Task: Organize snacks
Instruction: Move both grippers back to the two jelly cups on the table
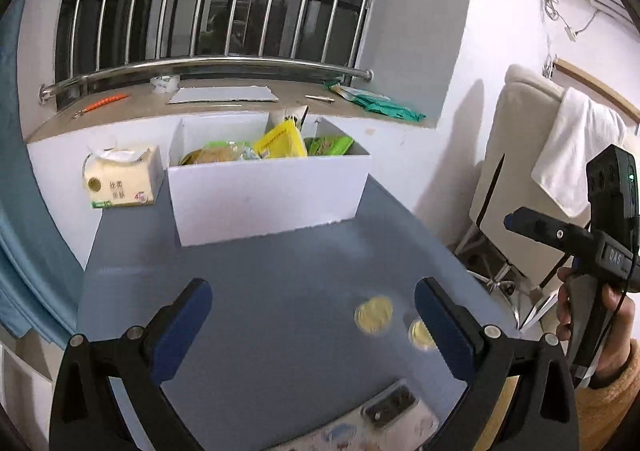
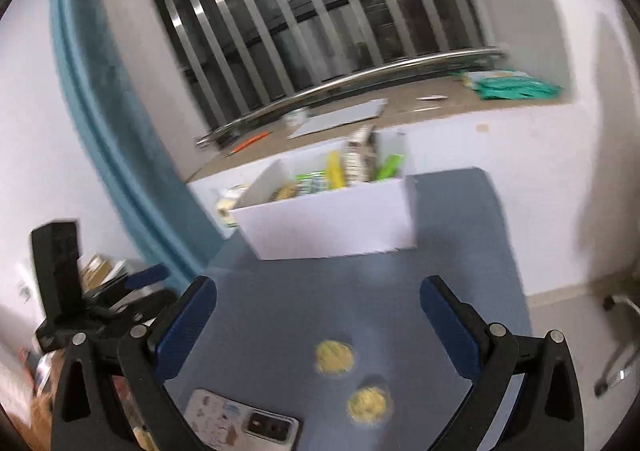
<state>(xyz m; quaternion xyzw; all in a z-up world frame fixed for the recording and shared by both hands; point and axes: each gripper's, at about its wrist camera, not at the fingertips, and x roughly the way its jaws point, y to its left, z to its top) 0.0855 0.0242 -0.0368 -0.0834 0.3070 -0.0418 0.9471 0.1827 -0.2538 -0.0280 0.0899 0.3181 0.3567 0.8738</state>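
A white box (image 1: 268, 199) stands at the back of the blue-grey table (image 1: 260, 291), holding several snack packs, among them a yellow pack (image 1: 280, 141) and a green one (image 1: 330, 145). Two round yellow wrapped snacks lie on the table: one (image 1: 374, 315) between my left gripper's fingers and another (image 1: 420, 333) beside the right finger. My left gripper (image 1: 312, 315) is open and empty. My right gripper (image 2: 318, 315) is open and empty above the same two snacks (image 2: 334, 357) (image 2: 368, 403), with the box (image 2: 328, 215) beyond. The right gripper also shows in the left wrist view (image 1: 516, 221).
A tissue pack (image 1: 122, 181) stands left of the box. A phone (image 2: 244, 421) lies at the table's near edge. The window sill (image 1: 224, 107) behind carries a green packet (image 1: 384, 103), paper and an orange pen. A chair with a towel (image 1: 576, 147) is at the right.
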